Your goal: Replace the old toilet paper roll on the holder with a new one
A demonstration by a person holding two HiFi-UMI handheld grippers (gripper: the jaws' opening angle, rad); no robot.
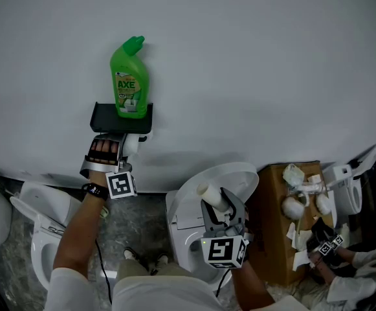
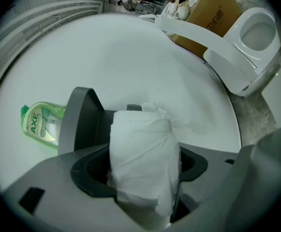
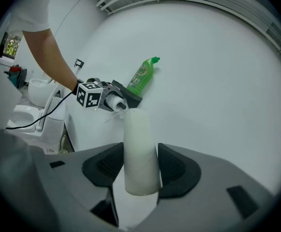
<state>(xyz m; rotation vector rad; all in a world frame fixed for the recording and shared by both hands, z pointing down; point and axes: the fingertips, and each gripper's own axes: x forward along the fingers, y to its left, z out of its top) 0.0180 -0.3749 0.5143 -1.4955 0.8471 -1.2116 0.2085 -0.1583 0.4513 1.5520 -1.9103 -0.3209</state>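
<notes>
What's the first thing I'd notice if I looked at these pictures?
A bright green bottle stands on a black shelf on the white wall. Just below it, the left hand-held gripper grips a white toilet paper roll, and the right hand-held gripper holds a bare white tube over a toilet.

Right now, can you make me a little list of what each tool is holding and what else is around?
Left tool: shut on a soft white paper roll, up by the black shelf on the wall
Right tool: shut on a bare white tube, near the toilet
On the shelf: a green bottle, standing upright
Beside the toilet: a brown cardboard box with bits of paper on top
</notes>
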